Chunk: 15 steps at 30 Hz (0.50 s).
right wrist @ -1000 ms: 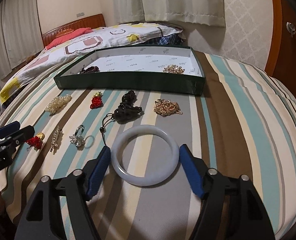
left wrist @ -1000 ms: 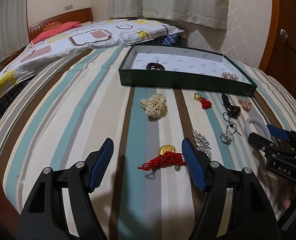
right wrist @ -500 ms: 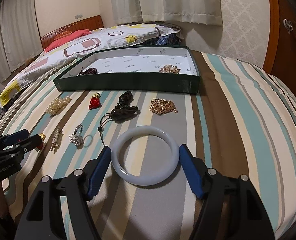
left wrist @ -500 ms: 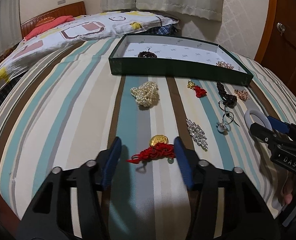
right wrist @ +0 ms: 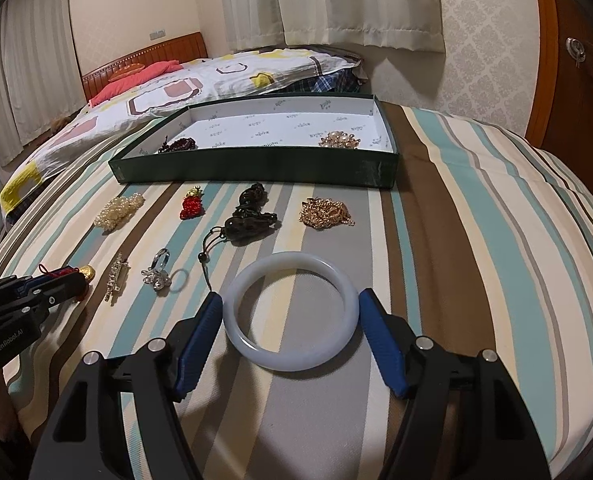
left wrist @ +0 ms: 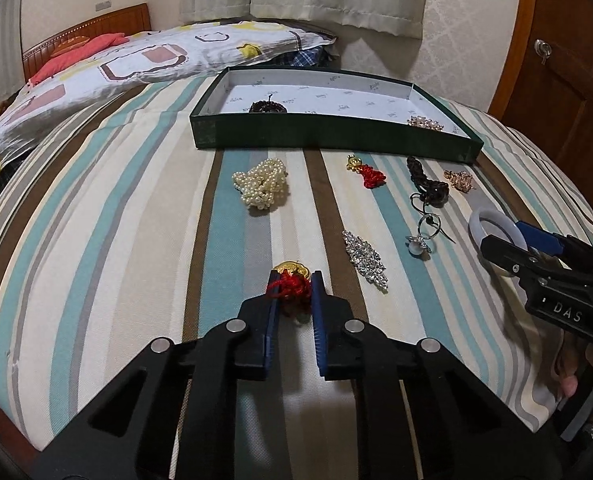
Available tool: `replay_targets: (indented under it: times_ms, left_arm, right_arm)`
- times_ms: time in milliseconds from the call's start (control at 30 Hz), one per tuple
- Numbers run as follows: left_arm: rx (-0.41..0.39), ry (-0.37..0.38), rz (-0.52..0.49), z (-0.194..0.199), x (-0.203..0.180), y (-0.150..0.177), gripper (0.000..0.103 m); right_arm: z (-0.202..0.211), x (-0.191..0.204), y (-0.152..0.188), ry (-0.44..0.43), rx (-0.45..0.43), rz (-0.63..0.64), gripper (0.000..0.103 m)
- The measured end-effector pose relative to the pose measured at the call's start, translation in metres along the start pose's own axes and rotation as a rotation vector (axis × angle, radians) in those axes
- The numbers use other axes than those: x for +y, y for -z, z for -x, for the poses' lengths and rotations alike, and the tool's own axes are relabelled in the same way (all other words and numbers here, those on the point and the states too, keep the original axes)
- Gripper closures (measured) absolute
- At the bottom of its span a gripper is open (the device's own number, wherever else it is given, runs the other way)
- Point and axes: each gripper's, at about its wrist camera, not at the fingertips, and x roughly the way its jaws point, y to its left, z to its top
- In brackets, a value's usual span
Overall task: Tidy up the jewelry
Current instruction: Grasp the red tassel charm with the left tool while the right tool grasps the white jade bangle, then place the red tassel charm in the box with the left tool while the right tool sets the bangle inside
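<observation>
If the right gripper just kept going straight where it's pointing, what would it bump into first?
Probably the white bangle. It lies flat on the striped bedspread, right between the right gripper's open fingers, which do not touch it. The gripper tilts downward, so past the ring it would likely press into the bedspread.

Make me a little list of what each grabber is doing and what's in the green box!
left gripper: shut on the red knot charm with a gold coin
right gripper: open, its fingers either side of the white bangle
green box: holds dark beads and a gold piece
bed: pearls and other jewelry waiting
</observation>
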Motion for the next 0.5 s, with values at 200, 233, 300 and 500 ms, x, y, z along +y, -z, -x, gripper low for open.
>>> replay_targets:
  times_ms: [200,233,300,500]
  left_arm:
    - [-0.027,-0.010,0.014,0.007,0.004,-0.003,0.090]
    - [-0.034,-0.011,0.014,0.009,0.004,-0.003,0.090]
    - [-0.050,-0.012,0.012,0.013,0.003,-0.006,0.090]
    - [-0.093,-0.017,0.008,0.023,0.001,-0.014,0.091]
  right_arm:
    - [0.006,-0.001,-0.001,-0.002,-0.012,-0.004,0.035]
    - [0.007,0.000,-0.001,-0.003,-0.015,-0.005,0.035]
    - [0.009,-0.001,-0.002,-0.004,-0.020,-0.007,0.035]
    - [0.018,0.001,-0.006,-0.005,-0.047,-0.008,0.035]
